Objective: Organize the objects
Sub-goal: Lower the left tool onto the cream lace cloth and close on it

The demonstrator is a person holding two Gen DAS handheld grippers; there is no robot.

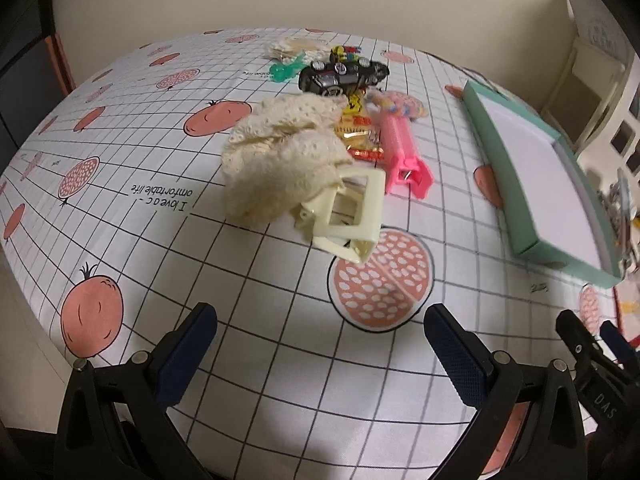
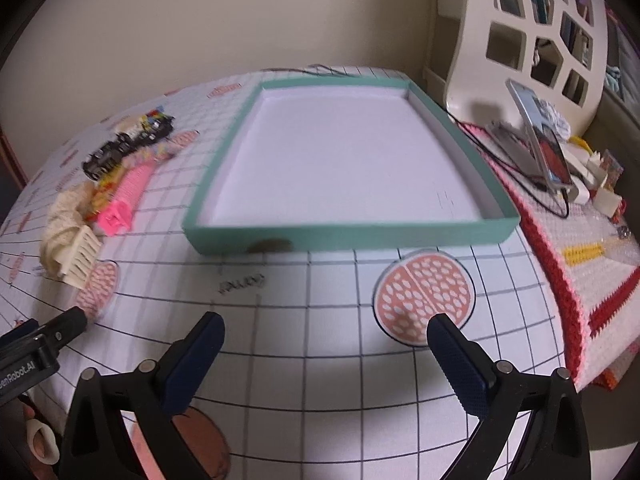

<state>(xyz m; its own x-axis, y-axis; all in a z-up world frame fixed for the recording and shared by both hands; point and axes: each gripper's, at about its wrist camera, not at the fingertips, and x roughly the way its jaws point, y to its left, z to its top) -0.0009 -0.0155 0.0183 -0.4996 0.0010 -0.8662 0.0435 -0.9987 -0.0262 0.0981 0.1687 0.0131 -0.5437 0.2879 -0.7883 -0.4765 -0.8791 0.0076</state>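
Visibility: the small multicoloured items at the far end of the pile, beyond the black toy car, are too small and blurred to identify. The right wrist view is motion-blurred, so the printed text on the tablecloth cannot be read there. The snack packet is partly covered by the cream lace cloth. A green piece beside the car is unclear in kind.

Landmark: the teal tray, shallow, white inside, nothing in it.

Task items: all lie in one cluster on the tablecloth to the left of the tray, apart from it. The cream hair claw clip lies tilted at the near end, touching the lace cloth. The pink comb-like clip lies between the lace cloth and the tray. The car sits at the far end.

Grippers: the left gripper has its jaws spread wide, empty, above the tablecloth short of the hair clip. The right gripper likewise stands wide apart and empty, facing the tray's near wall.
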